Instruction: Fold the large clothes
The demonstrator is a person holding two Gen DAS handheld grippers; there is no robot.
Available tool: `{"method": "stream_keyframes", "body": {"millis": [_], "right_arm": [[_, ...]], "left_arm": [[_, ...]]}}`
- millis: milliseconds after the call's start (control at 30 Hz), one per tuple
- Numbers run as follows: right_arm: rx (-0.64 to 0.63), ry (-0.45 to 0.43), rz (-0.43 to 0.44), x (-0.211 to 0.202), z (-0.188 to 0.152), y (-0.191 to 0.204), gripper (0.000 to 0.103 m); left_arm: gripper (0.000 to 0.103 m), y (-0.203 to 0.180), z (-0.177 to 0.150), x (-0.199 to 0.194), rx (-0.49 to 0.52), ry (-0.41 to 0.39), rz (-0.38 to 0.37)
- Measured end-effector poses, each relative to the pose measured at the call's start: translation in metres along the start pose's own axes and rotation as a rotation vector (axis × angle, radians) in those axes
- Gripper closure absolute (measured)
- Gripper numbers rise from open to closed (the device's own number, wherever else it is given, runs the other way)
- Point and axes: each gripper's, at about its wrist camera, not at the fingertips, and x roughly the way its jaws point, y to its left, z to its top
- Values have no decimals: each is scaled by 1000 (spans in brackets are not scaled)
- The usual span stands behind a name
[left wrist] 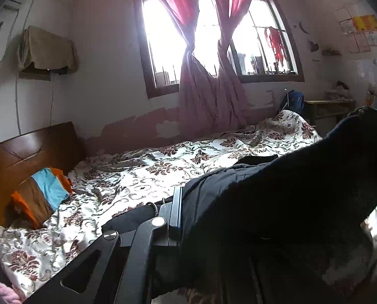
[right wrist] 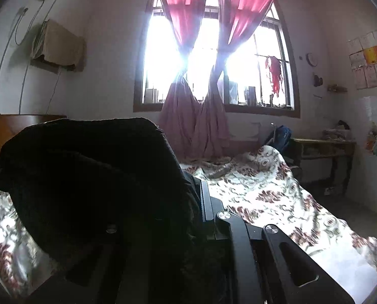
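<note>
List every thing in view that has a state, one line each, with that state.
left gripper: shut on the black garment
right gripper: shut on the black garment
black garment: lifted, hanging bunched between the two grippers above the bed
floral bedspread: spread over the bed, wrinkled
pink curtains: drawn apart at the top, each tied at mid-height
folded clothes: stacked by the headboard

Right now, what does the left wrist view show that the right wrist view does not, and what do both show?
Only the left wrist view shows the folded orange, brown and blue cloth by the wooden headboard. Only the right wrist view shows the bare floor beside the bed. Both show the dark garment clamped in a shut gripper, left gripper and right gripper, the floral bedspread, the pink curtains and the window.
</note>
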Motion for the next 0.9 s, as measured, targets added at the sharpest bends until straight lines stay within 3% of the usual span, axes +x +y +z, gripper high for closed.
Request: {"method": "stream_keyframes", "body": {"millis": [400,567,733,767,833,900], "right_arm": [[-61,54,-4,164,2,1,94],[-86,58,-41,204,-16,3,94],[-56,119,-39,228,-26,-2,89],[-51,130,-35,229,-27,-3,86],[-53,149,-48,229,-29,-5,70],[-45,131,-60,222,-28,-10,47]], "left_arm": [[96,-15,45,134,57,43,28],[96,-26,49,204,74,113,13],[96,-38,39,247,81,168,4],[96,-40,36,254,71,182,-1],[96,-41,31,265,51,211,-11],[96,-43,28,276,41,238,-17]]}}
